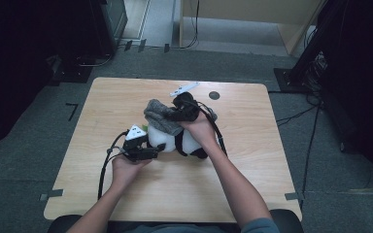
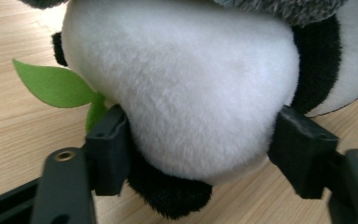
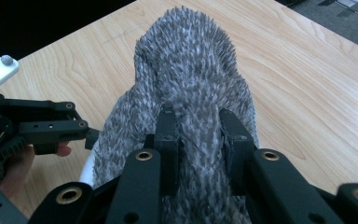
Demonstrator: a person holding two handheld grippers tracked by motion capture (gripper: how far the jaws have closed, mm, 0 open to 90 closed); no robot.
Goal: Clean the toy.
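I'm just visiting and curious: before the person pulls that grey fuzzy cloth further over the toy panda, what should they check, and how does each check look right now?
1. Right gripper pinching the grey fuzzy cloth: ok, a fold sits tight between its jaws.
2. Left gripper steadying the toy panda: cannot tell; the jaws flank the white body, but whether they press it is unclear.
3. Cloth lying on the panda: ok, in the high view it drapes over the panda's top.
4. Green leaf clear of the jaws: not ok, it lies right beside one jaw.
5. Panda resting on the table: ok.
6. Small white piece out of the way: ok, it lies farther back.
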